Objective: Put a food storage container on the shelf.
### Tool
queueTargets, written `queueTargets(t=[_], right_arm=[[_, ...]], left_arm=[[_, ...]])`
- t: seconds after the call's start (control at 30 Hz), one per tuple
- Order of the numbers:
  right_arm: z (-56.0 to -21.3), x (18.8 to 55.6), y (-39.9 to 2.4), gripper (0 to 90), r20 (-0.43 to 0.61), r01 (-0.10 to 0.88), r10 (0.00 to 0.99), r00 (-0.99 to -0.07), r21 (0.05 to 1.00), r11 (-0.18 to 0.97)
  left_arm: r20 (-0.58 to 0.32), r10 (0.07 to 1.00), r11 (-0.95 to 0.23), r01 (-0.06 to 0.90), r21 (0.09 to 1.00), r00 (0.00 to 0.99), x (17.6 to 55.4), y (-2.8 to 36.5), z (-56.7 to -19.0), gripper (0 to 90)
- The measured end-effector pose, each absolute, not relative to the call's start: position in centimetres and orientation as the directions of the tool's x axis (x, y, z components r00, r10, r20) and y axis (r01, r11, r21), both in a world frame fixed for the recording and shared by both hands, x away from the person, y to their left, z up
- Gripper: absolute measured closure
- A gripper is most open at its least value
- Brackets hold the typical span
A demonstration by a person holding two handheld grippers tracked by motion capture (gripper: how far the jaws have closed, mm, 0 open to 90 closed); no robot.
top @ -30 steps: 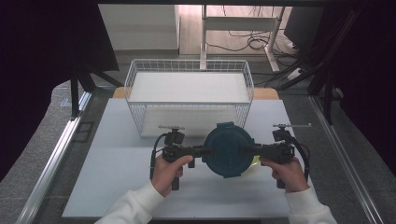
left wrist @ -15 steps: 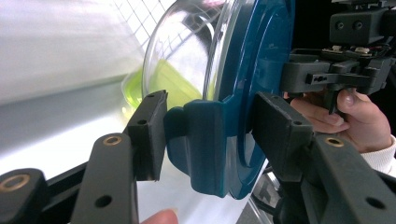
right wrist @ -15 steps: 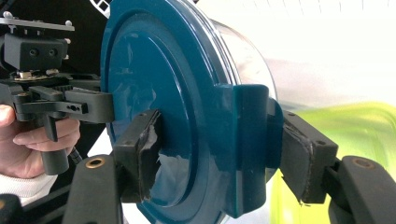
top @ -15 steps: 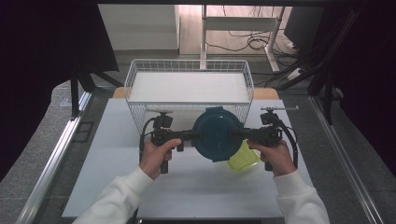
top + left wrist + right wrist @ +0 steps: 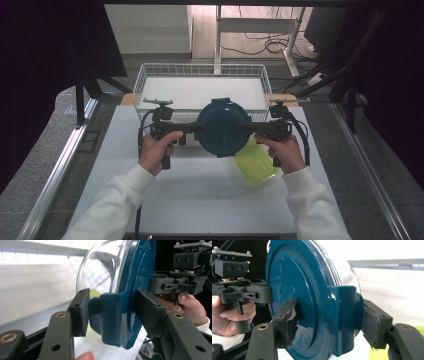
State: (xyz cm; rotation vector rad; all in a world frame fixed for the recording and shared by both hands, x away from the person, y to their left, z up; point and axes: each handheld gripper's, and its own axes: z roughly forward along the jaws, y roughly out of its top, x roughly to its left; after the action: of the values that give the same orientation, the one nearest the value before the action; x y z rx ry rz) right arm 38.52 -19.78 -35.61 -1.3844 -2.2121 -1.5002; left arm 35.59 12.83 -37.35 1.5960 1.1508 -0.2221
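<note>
A round container (image 5: pixel 222 127) with a teal lid and a clear glass bowl hangs above the white table, tipped on edge just in front of the wire basket (image 5: pixel 200 67). My left gripper (image 5: pixel 197 129) is shut on the teal side clasp at its left, my right gripper (image 5: pixel 247 129) on the clasp at its right. In the left gripper view the pads of my left gripper (image 5: pixel 112 312) squeeze the clasp of the container (image 5: pixel 135 277), glass bowl to the left. In the right gripper view my right gripper (image 5: pixel 329 325) clamps the opposite clasp of the container (image 5: pixel 297 290).
A yellow-green plastic container (image 5: pixel 257 162) lies on the white table (image 5: pixel 200 200) below the right hand. The white wire basket stands at the table's far edge. Metal rails run along both sides, and cables lie on the floor beyond.
Both hands have carried the teal-lidded container up and away from the person, toward the basket. The yellow-green container, partly covered before, now lies exposed on the table.
</note>
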Motion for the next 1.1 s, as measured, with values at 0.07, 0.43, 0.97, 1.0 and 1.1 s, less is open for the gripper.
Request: queueTargets(t=[0.07, 0.43, 0.97, 1.0, 1.1], right_arm=[[-35.5, 38.9, -19.5, 35.2, 0.559, 0.74, 0.603, -0.569, 0.667, 0.08], [-33.7, 39.6, -18.3, 35.3, 0.547, 0.724, 0.6, -0.584, 0.685, 0.079], [-31.5, 40.6, -17.2, 35.4, 0.535, 0.71, 0.598, -0.597, 0.699, 0.084], [-31.4, 40.7, -17.2, 35.5, 0.538, 0.712, 0.596, -0.596, 0.698, 0.081], [-31.1, 41.0, -17.0, 35.6, 0.537, 0.707, 0.594, -0.6, 0.703, 0.078]], left_arm=[[-0.657, 0.556, 0.076, 0.755, 0.651, 0.51, 35.8, 13.1, -37.1, 47.0], [-0.647, 0.553, 0.086, 0.737, 0.671, 0.525, 36.5, 14.3, -35.2, 47.0], [-0.634, 0.558, 0.099, 0.716, 0.691, 0.535, 37.3, 15.3, -33.1, 47.0], [-0.632, 0.559, 0.098, 0.714, 0.693, 0.537, 37.5, 15.3, -33.0, 47.0], [-0.631, 0.557, 0.097, 0.711, 0.696, 0.541, 38.0, 15.5, -32.5, 47.0]])
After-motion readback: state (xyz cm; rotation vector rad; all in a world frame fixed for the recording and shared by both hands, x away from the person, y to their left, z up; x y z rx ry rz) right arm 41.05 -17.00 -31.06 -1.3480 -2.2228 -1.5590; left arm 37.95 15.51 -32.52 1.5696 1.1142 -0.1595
